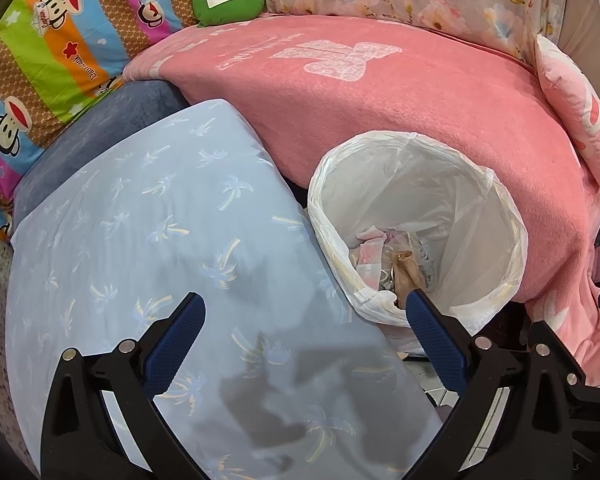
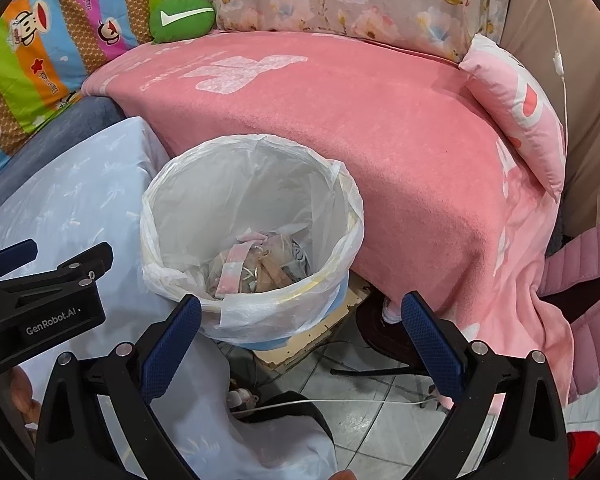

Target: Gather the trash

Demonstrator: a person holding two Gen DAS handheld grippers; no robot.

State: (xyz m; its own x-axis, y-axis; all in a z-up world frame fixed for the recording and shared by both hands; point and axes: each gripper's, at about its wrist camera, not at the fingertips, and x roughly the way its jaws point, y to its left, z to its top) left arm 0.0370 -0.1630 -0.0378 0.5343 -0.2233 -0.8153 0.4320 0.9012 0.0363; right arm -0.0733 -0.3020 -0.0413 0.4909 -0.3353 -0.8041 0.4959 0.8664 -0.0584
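Note:
A trash bin [image 1: 496, 216] lined with a white plastic bag stands between a pale blue pillow [image 1: 160, 240] and a pink blanket [image 1: 380, 112]. It also shows in the right wrist view [image 2: 180, 184]. Crumpled pink, white and brown trash [image 1: 400, 264] lies at its bottom, also in the right wrist view [image 2: 256, 268]. My left gripper [image 1: 304, 308] is open and empty, above the pillow beside the bin's near rim. My right gripper [image 2: 300, 312] is open and empty, just in front of the bin. The left gripper's body [image 2: 40, 300] shows at the left of the right wrist view.
A green cushion [image 1: 228, 0] and a striped cartoon quilt [image 1: 52, 48] lie at the back left. A pink pillow [image 2: 520, 112] rests on the blanket at right. A pink padded jacket [image 2: 584, 300] hangs at right. Tiled floor [image 2: 372, 408] with a white cable lies below.

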